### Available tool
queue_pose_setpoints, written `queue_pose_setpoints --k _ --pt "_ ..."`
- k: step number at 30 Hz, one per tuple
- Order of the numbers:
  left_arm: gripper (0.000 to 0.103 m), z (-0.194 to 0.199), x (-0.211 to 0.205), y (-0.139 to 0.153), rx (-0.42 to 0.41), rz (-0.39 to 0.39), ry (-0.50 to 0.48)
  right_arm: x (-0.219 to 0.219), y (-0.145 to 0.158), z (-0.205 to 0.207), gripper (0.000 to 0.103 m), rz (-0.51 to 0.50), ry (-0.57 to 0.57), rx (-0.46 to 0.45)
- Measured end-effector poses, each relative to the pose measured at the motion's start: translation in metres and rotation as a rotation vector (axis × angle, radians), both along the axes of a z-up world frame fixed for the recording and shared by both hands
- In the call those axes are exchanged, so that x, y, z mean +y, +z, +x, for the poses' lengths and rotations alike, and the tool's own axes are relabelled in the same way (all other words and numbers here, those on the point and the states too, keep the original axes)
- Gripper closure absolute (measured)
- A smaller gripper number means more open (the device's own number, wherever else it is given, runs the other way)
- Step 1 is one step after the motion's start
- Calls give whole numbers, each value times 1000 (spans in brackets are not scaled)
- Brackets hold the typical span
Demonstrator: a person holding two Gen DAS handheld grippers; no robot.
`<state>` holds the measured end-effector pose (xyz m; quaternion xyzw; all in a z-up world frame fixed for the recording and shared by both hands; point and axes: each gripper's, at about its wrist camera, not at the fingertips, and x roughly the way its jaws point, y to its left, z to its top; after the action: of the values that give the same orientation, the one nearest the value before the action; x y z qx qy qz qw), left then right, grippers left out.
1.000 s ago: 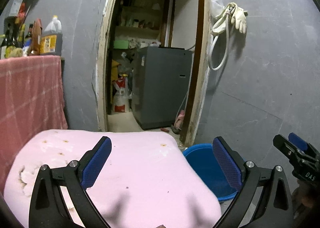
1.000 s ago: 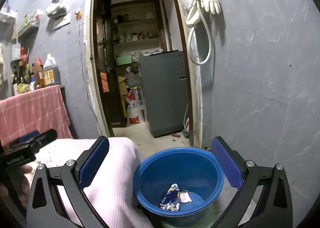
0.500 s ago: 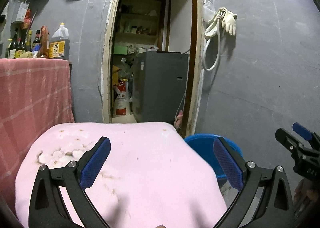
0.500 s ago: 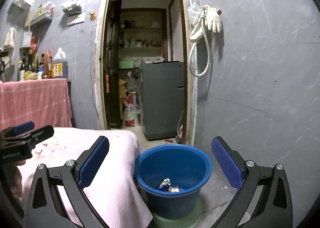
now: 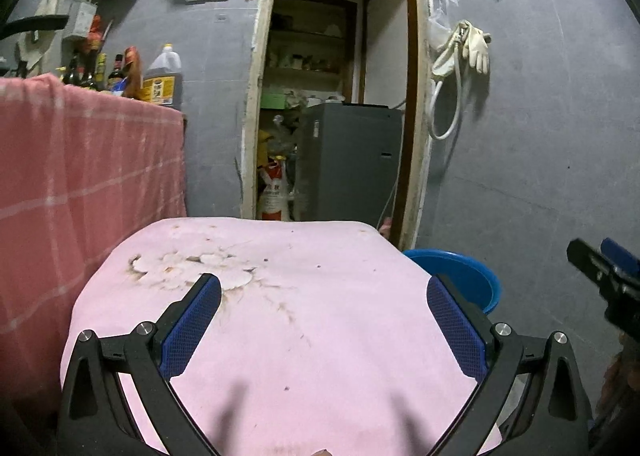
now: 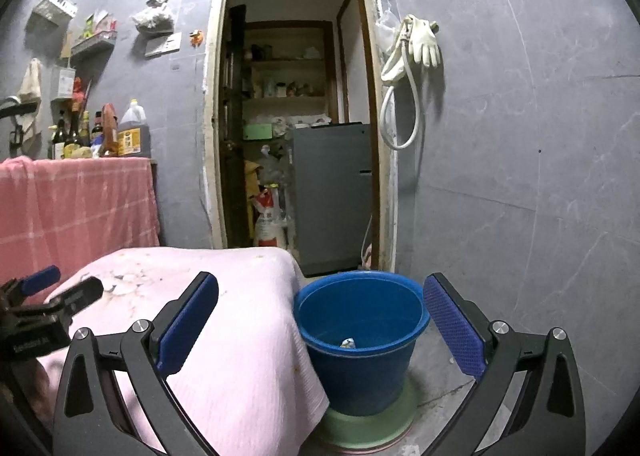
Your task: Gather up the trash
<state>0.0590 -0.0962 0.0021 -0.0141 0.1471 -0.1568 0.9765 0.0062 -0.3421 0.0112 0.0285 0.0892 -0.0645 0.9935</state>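
Note:
A blue bucket (image 6: 360, 332) stands on a green base on the floor, right of a low table under a stained pink cloth (image 6: 224, 320). A scrap of wrapper trash (image 6: 347, 343) lies inside the bucket. My right gripper (image 6: 320, 320) is open and empty, held back from and above the bucket. My left gripper (image 5: 324, 320) is open and empty above the pink cloth (image 5: 304, 316); the bucket's rim (image 5: 460, 276) shows past the cloth's right edge. The other gripper shows at each view's edge.
A counter with a red checked cloth (image 6: 76, 208) carries bottles and an oil jug (image 6: 134, 132) at the left. An open doorway (image 6: 296, 160) behind shows a grey appliance and shelves. White gloves and a hose (image 6: 416, 56) hang on the grey wall.
Both grippers have pulled back and tilted upward from the bucket and table. The bucket looks smaller and lower in the right wrist view, and less of its inside shows.

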Motion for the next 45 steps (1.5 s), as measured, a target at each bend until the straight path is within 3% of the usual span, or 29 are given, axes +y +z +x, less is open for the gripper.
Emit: queue_pose_setpoints --k 19,45 --pt "2 -23 7 -27 31 10 -11 16 -30 -23 0 -35 10 -5" --pt "2 -21 9 -29 40 25 -8 10 -40 -24 0 -19 4 9"
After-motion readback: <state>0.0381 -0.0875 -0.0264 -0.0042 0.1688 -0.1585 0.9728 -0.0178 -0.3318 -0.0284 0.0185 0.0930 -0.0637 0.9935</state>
